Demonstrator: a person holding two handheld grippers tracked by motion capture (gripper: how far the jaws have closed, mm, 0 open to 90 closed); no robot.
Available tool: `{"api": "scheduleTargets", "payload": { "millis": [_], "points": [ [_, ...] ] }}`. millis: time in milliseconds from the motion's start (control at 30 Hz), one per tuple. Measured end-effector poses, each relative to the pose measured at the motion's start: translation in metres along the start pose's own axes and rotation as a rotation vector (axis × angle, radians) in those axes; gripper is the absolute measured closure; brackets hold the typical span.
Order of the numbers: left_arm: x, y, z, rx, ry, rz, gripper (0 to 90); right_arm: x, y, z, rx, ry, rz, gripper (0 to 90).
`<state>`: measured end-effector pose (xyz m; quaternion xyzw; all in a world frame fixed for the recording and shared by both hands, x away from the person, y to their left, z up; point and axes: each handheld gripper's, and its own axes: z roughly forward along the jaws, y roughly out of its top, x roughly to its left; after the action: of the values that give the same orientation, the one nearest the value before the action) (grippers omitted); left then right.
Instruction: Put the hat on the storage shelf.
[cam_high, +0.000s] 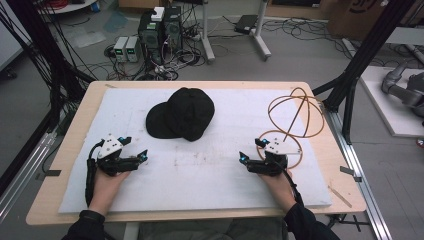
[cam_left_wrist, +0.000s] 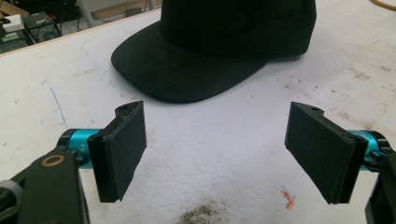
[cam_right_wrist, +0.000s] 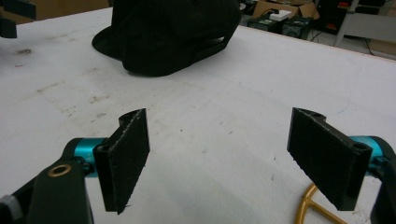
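Both grippers, left gripper (cam_high: 134, 150) and right gripper (cam_high: 252, 151), sit wide open and empty; black cap (cam_high: 182, 114) at frame center could fold or slide if pinched only by its floppy brim.

Left tool (cam_high: 134, 148) agape, right tool (cam_high: 251, 150) agape

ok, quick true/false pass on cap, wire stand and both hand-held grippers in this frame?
1. The black cap lies on the white pad. True.
2. The left hand-held gripper grips the cap's brim. False: its jaws are open and empty, short of the cap.
3. The right hand-held gripper is open. True.
4. The copper wire stand stands at the pad's left. False: it stands at the right, beside the right hand-held gripper.
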<state>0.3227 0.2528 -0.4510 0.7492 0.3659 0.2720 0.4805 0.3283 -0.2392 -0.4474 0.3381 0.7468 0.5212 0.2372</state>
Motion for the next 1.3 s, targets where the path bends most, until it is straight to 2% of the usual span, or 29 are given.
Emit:
{"api": "scheduleTargets", "payload": {
  "millis": [200,367,500,533,600,667,900,1000,1033,1067,1167,1233,1300],
  "points": [
    [0.001,0.0,0.0,-0.001,0.002,-0.003,21.1,0.002,0.001,0.001,-0.01,0.0,-0.01,20.5],
    [0.002,0.0,0.001,0.01,0.003,-0.013,21.1,0.01,0.009,0.007,-0.031,0.016,-0.067,20.5],
    [0.002,0.0,0.0,0.009,0.004,-0.014,21.2,0.019,0.02,0.017,-0.043,0.058,-0.092,22.3],
    [0.002,0.0,0.001,0.009,0.003,-0.014,21.3,0.024,0.027,0.023,-0.06,0.082,-0.097,23.5],
    [0.002,0.0,0.0,0.008,0.003,-0.016,21.3,0.026,0.031,0.025,-0.06,0.09,-0.102,23.8],
    [0.002,0.0,0.0,0.006,0.001,-0.022,21.3,0.03,0.04,0.034,-0.074,0.111,-0.12,26.9],
    [0.003,0.0,0.0,0.005,0.005,-0.027,21.3,0.034,0.06,0.058,-0.084,0.134,-0.099,29.9],
    [0.003,0.0,0.0,0.007,0.01,-0.026,21.5,0.038,0.078,0.074,-0.089,0.165,-0.1,31.1],
    [0.003,0.0,0.001,0.008,0.009,-0.027,21.5,0.038,0.078,0.074,-0.089,0.165,-0.1,31.1],
    [0.003,0.0,0.001,0.009,0.009,-0.028,21.6,0.041,0.086,0.083,-0.093,0.177,-0.104,32.3],
    [0.003,0.0,0.001,0.008,0.01,-0.03,21.6,0.045,0.091,0.093,-0.098,0.192,-0.104,33.2],
    [0.003,0.0,0.001,0.01,0.009,-0.029,21.6,0.05,0.094,0.103,-0.087,0.202,-0.086,33.3],
    [0.003,0.0,0.001,0.01,0.009,-0.029,21.7,0.058,0.096,0.113,-0.073,0.216,-0.09,33.3]
  ]
}}
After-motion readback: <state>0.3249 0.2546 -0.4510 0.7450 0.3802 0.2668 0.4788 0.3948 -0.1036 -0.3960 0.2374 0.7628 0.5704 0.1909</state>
